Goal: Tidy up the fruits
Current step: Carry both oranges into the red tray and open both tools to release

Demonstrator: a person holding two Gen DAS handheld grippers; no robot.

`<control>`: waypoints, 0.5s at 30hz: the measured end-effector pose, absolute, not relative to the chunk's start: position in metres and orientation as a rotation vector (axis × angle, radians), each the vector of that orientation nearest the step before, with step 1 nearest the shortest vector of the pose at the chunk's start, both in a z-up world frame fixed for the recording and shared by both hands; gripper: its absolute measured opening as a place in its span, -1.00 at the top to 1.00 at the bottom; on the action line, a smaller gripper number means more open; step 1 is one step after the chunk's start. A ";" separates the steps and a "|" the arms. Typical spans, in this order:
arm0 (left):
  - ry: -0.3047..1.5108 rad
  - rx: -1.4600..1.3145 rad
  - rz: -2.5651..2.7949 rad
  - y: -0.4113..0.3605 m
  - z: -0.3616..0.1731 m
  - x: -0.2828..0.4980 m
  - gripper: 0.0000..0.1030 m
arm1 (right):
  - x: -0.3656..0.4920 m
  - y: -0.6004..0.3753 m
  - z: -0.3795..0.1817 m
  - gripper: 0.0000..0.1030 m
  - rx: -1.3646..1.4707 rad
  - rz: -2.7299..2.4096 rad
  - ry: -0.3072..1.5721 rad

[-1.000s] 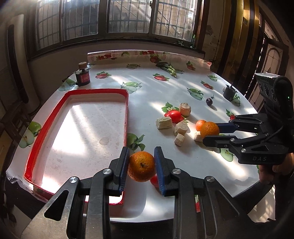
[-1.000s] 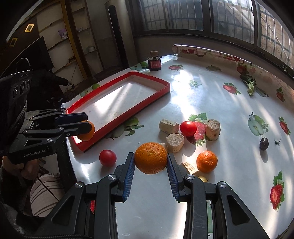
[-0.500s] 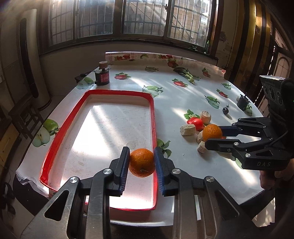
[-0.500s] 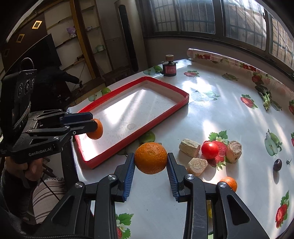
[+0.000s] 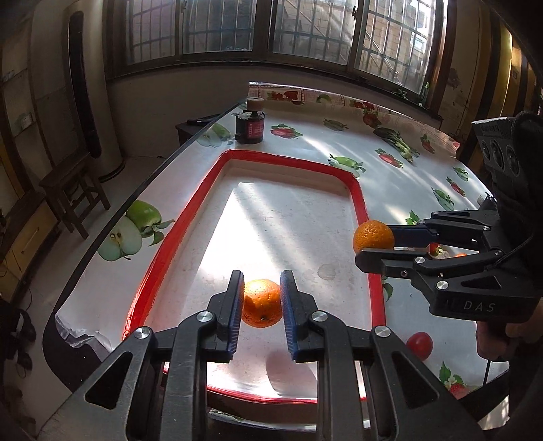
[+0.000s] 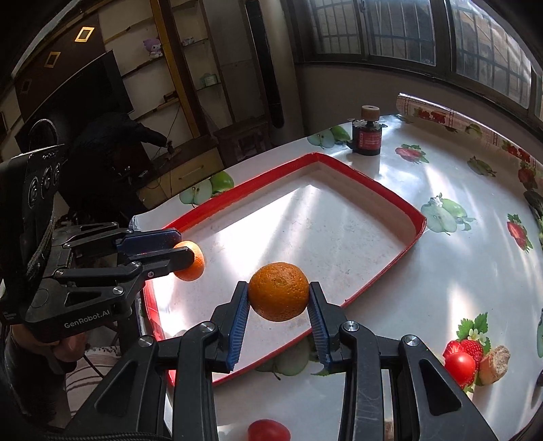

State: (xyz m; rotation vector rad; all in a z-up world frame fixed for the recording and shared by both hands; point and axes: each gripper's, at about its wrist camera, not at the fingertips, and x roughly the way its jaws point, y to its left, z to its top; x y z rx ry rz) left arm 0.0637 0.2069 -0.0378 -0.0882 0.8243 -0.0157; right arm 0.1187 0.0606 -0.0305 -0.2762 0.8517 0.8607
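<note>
Fruit-print table [image 5: 400,176] carries red tray [image 5: 359,200], dark bottle [image 5: 250,127], tomatoes [image 6: 460,366].

windows [image 5: 305,30]: barred, sunlit | stool [image 5: 73,190]: wooden | shelves [image 6: 190,61]: dim, perhaps cluttered

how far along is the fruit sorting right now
Nothing rests in the red tray yet. In hand: each gripper is shut on an orange, the left over the tray, the right at its rim. Left: release both, then fetch the tomatoes on the table.
</note>
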 end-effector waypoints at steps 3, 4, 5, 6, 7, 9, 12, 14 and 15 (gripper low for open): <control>0.842 -0.093 -0.005 0.213 -0.046 0.069 0.70 | 0.131 0.076 -0.042 0.32 -0.284 0.860 0.884; 0.850 -0.092 -0.004 0.214 -0.049 0.071 0.70 | 0.134 0.080 -0.047 0.32 -0.285 0.861 0.897; 0.858 -0.092 -0.002 0.215 -0.053 0.073 0.70 | 0.137 0.083 -0.051 0.32 -0.287 0.861 0.906; 0.867 -0.091 -0.001 0.215 -0.056 0.075 0.70 | 0.140 0.086 -0.055 0.32 -0.292 0.857 0.913; 0.875 -0.092 -0.001 0.215 -0.059 0.076 0.70 | 0.142 0.088 -0.059 0.32 -0.299 0.852 0.921; 0.885 -0.092 -0.005 0.213 -0.064 0.077 0.70 | 0.146 0.090 -0.065 0.32 -0.300 0.853 0.937; 0.891 -0.092 -0.014 0.211 -0.067 0.077 0.70 | 0.150 0.092 -0.072 0.32 -0.309 0.846 0.950; 0.890 -0.093 -0.020 0.211 -0.066 0.078 0.70 | 0.152 0.092 -0.075 0.32 -0.310 0.845 0.957; 0.890 -0.092 -0.022 0.210 -0.066 0.079 0.70 | 0.154 0.093 -0.076 0.32 -0.313 0.841 0.960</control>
